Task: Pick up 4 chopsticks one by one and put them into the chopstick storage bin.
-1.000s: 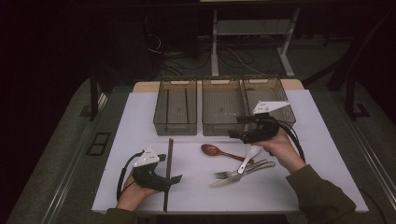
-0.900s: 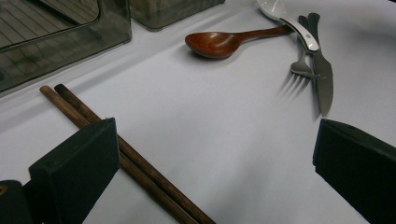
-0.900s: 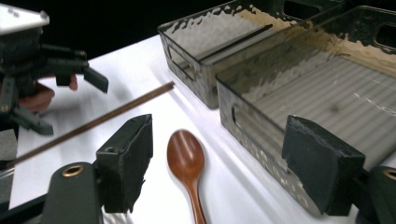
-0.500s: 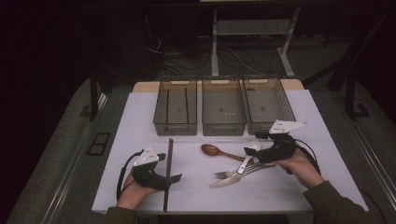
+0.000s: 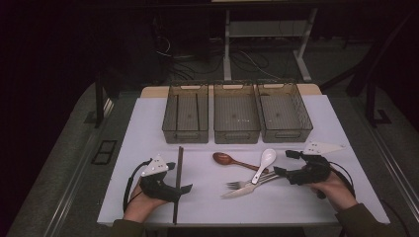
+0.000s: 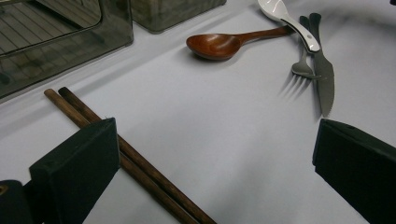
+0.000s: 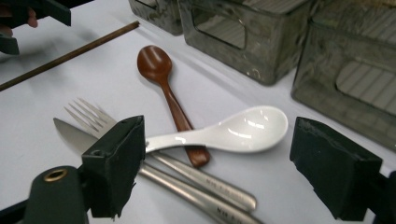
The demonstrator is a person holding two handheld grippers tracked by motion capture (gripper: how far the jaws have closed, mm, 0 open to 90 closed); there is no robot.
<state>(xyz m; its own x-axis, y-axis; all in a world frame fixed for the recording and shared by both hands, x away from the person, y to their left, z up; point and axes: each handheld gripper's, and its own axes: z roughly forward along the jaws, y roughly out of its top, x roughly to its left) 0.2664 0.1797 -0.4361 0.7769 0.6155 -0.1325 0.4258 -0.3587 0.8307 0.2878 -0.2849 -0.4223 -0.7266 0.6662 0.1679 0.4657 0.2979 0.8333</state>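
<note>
Our right gripper (image 5: 280,163) hovers low over the small heap of cutlery, its black jaws spread wide and pinching nothing; they have just been opening, with no thing pressed between them. In the right gripper view the glossy white ceramic spoon (image 7: 233,133) lies between the two pads, its handle running to the nine o'clock pad and its bowl short of the three o'clock one, neither pad pressing on it. That spoon rests across the dark brown wooden spoon (image 7: 168,95) and over the steel fork (image 7: 140,144) and steel table knife (image 7: 154,179), all on the white table sheet (image 5: 148,128).

Our left gripper (image 5: 184,177) rests at about eight o'clock on the table, jaws likewise spread and holding nothing, beside the pair of dark wooden chopsticks (image 6: 116,154), which pass by its nine o'clock pad.

We judge the step to be the reach for the white spoon, before any grasp. The next move calls for lowering until the pads flank the slim handle, then closing without dragging the fork or knife beneath. At twelve o'clock wait three smoky clear plastic bins (image 5: 236,133), likely where sorted pieces go.
</note>
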